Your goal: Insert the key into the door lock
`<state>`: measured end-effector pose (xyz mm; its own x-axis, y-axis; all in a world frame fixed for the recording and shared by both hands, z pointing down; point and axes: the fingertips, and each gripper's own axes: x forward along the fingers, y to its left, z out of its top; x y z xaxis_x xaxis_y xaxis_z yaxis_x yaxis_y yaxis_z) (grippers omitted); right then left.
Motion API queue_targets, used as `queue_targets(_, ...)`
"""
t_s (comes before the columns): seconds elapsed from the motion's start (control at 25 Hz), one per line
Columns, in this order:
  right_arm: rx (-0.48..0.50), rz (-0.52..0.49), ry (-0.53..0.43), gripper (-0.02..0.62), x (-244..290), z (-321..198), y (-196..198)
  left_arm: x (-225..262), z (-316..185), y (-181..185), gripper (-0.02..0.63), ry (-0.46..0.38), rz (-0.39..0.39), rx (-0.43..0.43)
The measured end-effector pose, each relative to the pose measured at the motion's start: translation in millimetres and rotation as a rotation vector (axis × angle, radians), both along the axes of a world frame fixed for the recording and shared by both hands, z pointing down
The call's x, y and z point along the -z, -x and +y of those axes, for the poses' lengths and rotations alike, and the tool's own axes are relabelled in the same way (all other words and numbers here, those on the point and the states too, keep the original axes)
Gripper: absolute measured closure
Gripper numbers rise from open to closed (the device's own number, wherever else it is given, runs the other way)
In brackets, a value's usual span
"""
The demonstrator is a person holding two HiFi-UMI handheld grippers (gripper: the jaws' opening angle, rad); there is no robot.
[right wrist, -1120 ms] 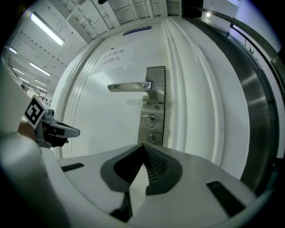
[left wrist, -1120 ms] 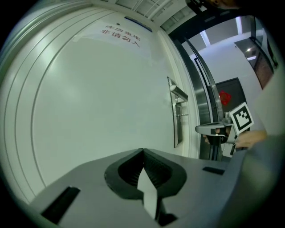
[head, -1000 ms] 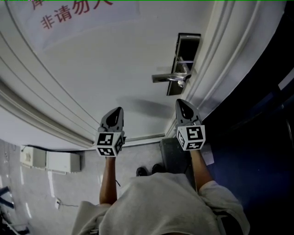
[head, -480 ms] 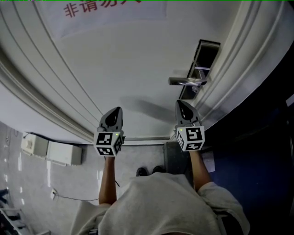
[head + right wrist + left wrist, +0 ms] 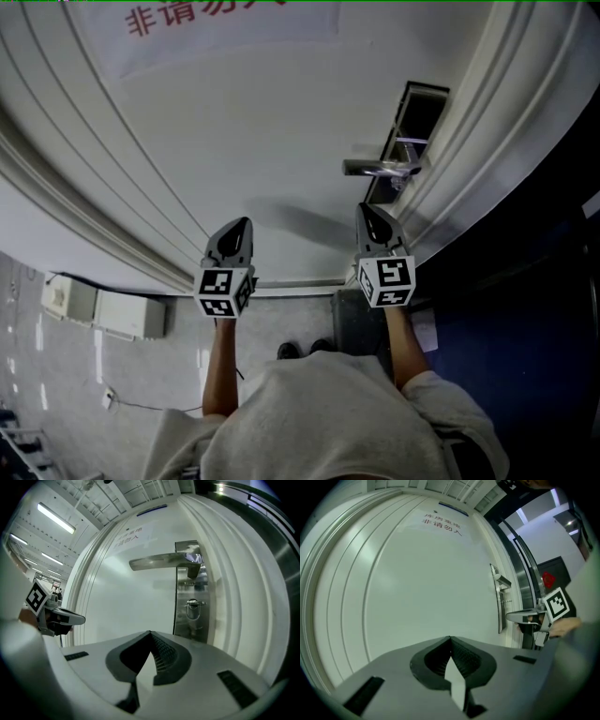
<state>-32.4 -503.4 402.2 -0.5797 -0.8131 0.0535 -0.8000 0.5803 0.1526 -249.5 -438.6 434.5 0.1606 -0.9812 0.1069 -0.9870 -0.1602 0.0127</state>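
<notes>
over the last second the lock (image 5: 405,141) slid up-right in our head view, then held. left hand-held gripper (image 5: 244,223) and right hand-held gripper (image 5: 365,209) both closed, empty. key (image 5: 194,607) possibly seated already, so we judge insertion done.

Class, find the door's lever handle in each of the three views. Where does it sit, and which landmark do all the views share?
Head view: lever handle at upper right, near the door's edge.
Left gripper view: lever handle right of centre, small, seen edge-on.
Right gripper view: lever handle at upper centre, large.
Shared landmark: the printed notice high on the door.
</notes>
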Motion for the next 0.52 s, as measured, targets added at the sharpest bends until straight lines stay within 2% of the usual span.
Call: queue_targets(0.52, 0.007, 0.011, 0.005, 0.574, -4.5, 1.3, 4.3, -2.5, -4.5, -3.2, 0.589, 0.002, 0.01, -0.005)
